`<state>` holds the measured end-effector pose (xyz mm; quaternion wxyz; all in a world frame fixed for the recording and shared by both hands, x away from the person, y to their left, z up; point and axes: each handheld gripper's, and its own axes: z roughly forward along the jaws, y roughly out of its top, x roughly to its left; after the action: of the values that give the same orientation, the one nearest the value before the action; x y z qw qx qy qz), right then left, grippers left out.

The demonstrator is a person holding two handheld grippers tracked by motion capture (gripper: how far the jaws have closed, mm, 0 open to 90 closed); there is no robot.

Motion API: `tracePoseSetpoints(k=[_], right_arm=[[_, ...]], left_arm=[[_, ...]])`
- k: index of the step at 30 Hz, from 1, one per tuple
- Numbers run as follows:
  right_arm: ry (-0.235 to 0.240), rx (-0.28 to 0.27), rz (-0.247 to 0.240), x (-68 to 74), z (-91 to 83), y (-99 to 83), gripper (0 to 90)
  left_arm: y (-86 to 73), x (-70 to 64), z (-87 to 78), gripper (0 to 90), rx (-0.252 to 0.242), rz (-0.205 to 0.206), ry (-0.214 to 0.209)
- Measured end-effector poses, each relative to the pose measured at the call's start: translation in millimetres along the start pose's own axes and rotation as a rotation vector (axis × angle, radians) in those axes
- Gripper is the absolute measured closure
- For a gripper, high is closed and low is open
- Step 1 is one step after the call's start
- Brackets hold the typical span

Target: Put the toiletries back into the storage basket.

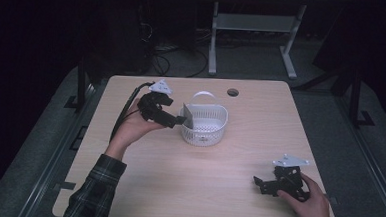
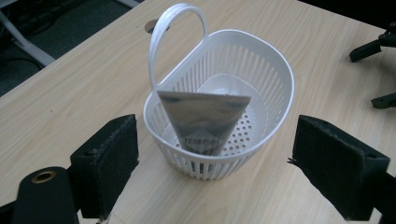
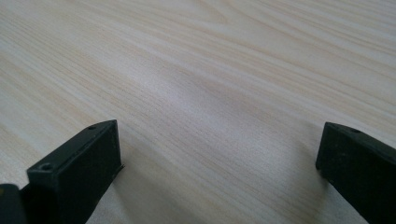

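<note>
A white slotted plastic basket (image 1: 207, 125) with a hoop handle (image 1: 203, 94) stands mid-table. Inside it a grey squeeze tube (image 1: 187, 115) stands upright, crimped end up, leaning on the wall nearest my left gripper. My left gripper (image 1: 180, 121) hovers just left of the basket, open, holding nothing. In the left gripper view the basket (image 2: 275, 88) and tube (image 2: 205, 114) sit ahead between the wide-apart pads (image 2: 114, 154). My right gripper (image 1: 259, 185) rests open low over the table's front right; its pads (image 3: 88, 154) frame bare wood.
The light wood table (image 1: 167, 187) has a round cable hole (image 1: 233, 92) at its back edge. A cable (image 1: 125, 112) trails from the left gripper toward the left. A dark floor and a white desk frame (image 1: 255, 26) lie beyond the table.
</note>
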<state>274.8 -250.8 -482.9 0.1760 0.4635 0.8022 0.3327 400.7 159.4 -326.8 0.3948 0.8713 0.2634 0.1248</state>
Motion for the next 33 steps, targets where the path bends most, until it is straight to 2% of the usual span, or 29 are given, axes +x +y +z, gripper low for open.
tracePoseSetpoints(k=[4, 10, 13, 26, 33], right_arm=[[0.001, 0.000, 0.001, 0.1, -0.1, 0.0, 0.0], [0.000, 0.000, 0.000, 0.0, 0.0, 0.0, 0.0], [0.000, 0.000, 0.000, 0.0, 0.0, 0.0, 0.0], [0.001, 0.001, 0.001, 0.1, -0.1, 0.0, 0.0], [0.000, 0.000, 0.000, 0.0, 0.0, 0.0, 0.0]], left_arm=[[-11.0, -1.2, -6.0, 13.7, -0.010, -0.010, 0.018], [-28.5, -2.6, -13.5, 13.7, 0.003, -0.023, 0.033], [-37.6, -5.5, -16.9, 13.8, -0.011, -0.030, 0.044], [-73.1, -19.1, -30.1, 14.1, -0.012, -0.039, 0.096], [-97.1, -25.4, -36.9, 14.1, -0.015, -0.063, 0.111]])
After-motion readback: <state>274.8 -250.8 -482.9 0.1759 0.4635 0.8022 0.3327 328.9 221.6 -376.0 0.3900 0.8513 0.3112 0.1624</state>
